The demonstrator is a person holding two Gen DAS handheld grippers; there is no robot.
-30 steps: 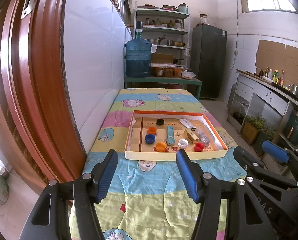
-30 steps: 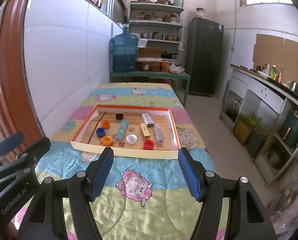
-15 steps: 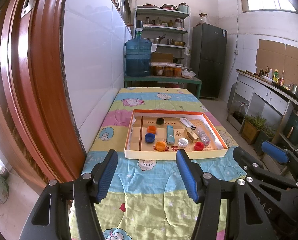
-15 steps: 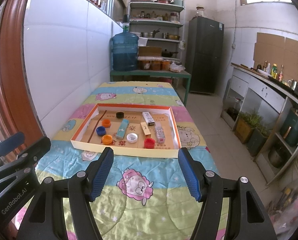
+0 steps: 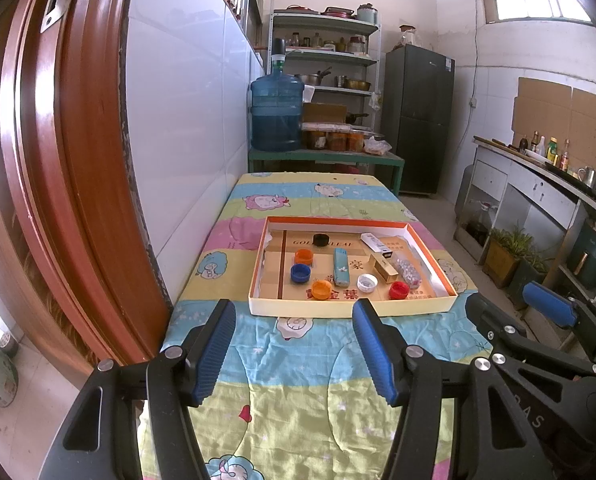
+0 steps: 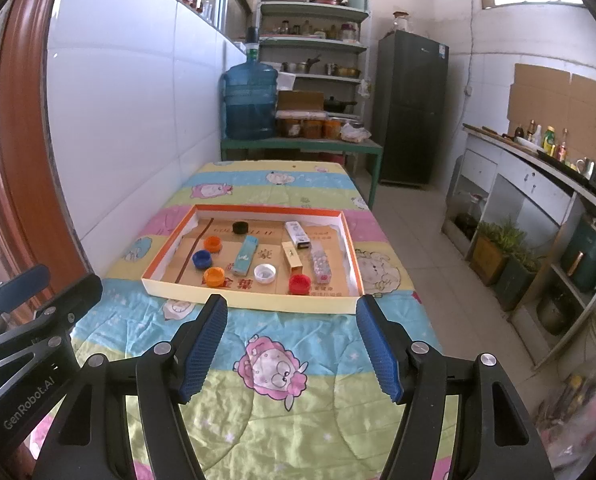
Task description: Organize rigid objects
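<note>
A shallow cardboard tray [image 5: 350, 306] [image 6: 254, 295] with an orange rim lies on the quilt-covered table. In it lie bottle caps: black [image 5: 321, 239], orange [image 5: 304, 256], blue [image 5: 300, 273], a second orange [image 5: 321, 289], white [image 5: 367, 282] and red [image 5: 399, 290]. A teal box [image 5: 341, 266], a white box [image 5: 374, 242], a tan box [image 5: 384, 266] and a clear packet [image 5: 407, 270] lie beside them. My left gripper [image 5: 294, 354] and right gripper [image 6: 292, 346] hover open over the quilt, short of the tray's near wall, with nothing between the fingers.
The patterned quilt [image 6: 274, 364] covers the whole table, which runs along a white tiled wall on the left. A red door frame [image 5: 58, 160] stands close at left. A blue water jug [image 5: 276, 114] and shelves stand beyond; the counter [image 6: 538, 176] and potted plants are right.
</note>
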